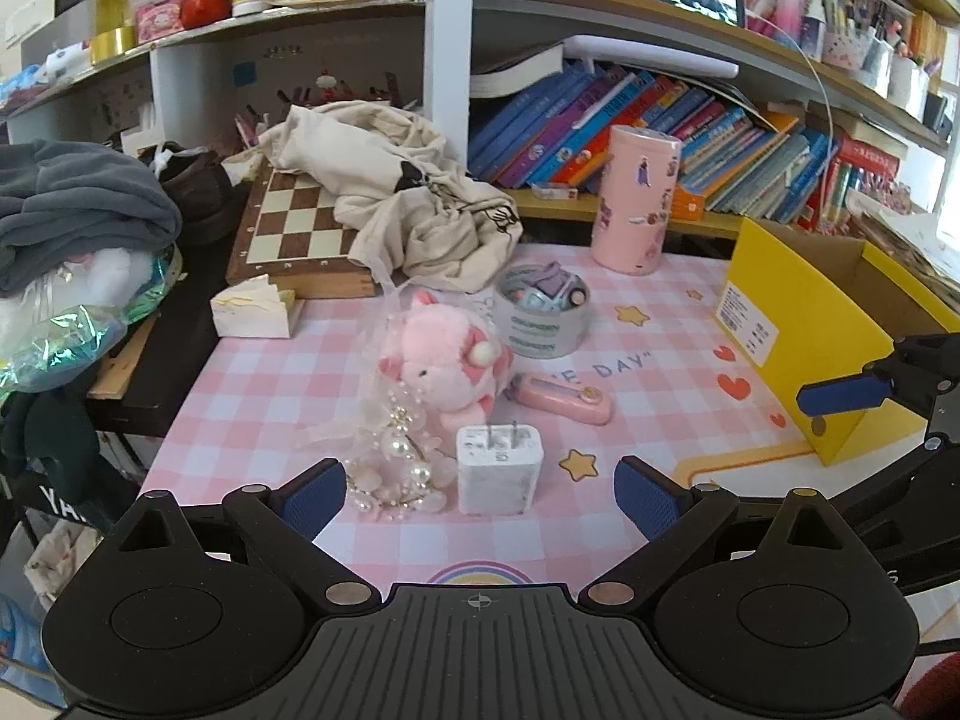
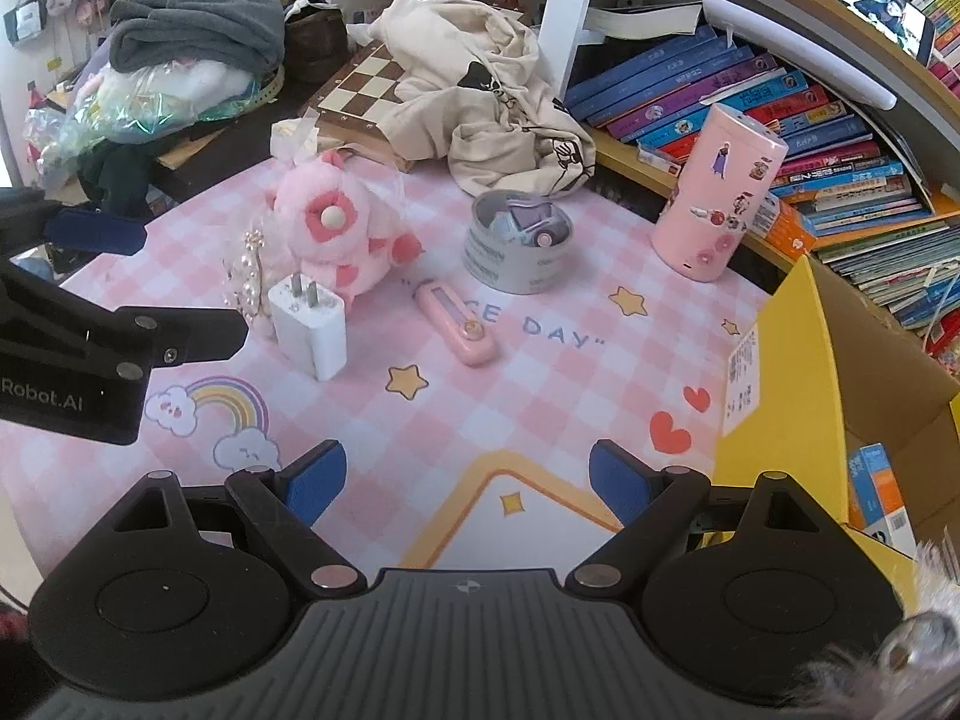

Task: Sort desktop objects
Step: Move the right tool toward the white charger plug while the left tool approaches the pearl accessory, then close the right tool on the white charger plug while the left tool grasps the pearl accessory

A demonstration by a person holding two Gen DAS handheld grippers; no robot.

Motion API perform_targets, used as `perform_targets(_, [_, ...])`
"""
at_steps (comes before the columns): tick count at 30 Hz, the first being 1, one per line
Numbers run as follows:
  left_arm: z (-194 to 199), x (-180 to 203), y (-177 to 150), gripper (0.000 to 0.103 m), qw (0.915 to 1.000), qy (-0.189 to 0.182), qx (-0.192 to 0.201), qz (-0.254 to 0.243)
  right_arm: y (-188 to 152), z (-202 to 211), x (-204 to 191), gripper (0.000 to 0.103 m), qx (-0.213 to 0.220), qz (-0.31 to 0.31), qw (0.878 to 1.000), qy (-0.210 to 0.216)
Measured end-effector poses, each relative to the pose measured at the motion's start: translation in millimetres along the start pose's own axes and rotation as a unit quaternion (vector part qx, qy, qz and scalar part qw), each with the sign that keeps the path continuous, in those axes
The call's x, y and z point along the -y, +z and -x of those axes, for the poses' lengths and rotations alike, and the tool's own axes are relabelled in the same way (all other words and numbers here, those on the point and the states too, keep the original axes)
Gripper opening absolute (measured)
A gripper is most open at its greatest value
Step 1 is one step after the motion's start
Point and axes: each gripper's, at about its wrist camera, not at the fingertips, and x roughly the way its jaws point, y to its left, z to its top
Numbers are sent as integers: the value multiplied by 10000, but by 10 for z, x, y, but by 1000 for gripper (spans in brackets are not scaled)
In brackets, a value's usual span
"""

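Two grippers hang over the counter, both with their jaws spread wide and nothing between the blue pads. The left gripper [image 1: 480, 495] points down at a white charger plug [image 1: 499, 468], which stands on end with its prongs up, just ahead of the gap between the fingers and not touched by them. Just left of the plug lies a tangle of pearl beads [image 1: 401, 468], and behind both sits a pink plush toy [image 1: 441, 369]. The right gripper [image 2: 467, 483] hangs over the yellow-bordered part of the pink checked mat [image 2: 480, 408], released and empty, with the yellow cardboard box [image 2: 780, 396] close on its right. Farther back on the mat, a small pink case [image 2: 459, 324] lies flat near the printed "DAY" lettering, apart from the plush. Beyond it stands a grey roll of tape [image 2: 516, 246] with small purple items inside its ring. A tall pink cylinder with stickers [image 2: 720, 192] stands upright near the bookshelf [image 2: 810, 138]. A chessboard [image 1: 288, 228] lies at the back left, partly covered by a crumpled cream cloth [image 1: 408, 192].
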Motion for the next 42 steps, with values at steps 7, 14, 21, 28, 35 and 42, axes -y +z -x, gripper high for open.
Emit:
perform_targets(7, [-96,-102,10,98,9999,14,-46,94,38,-103,-28,87,-71,29,9998,201])
perform_targets(14, [-205,-248,-47,98,9994,57,-262,224,99,-244,-90,85,-157,198,9989,387])
perform_targets(21, [-305,-381,30,97,9990,100,-147,413,210,-443,-144,73,-173,368,9970,656])
perform_targets(28, [-486,-537,75,96,9976,95,-214,659,335,-706,-230,64,-242,434,9928,1093])
perform_targets(35, [-675,-608,82,92,9966,153,-357,723,471,-896,-397,63,-45,835,9867,1391])
perform_targets(42, [-785,-656,79,82,9952,119,-471,845,540,-1084,-433,50,-108,868,9844,1529])
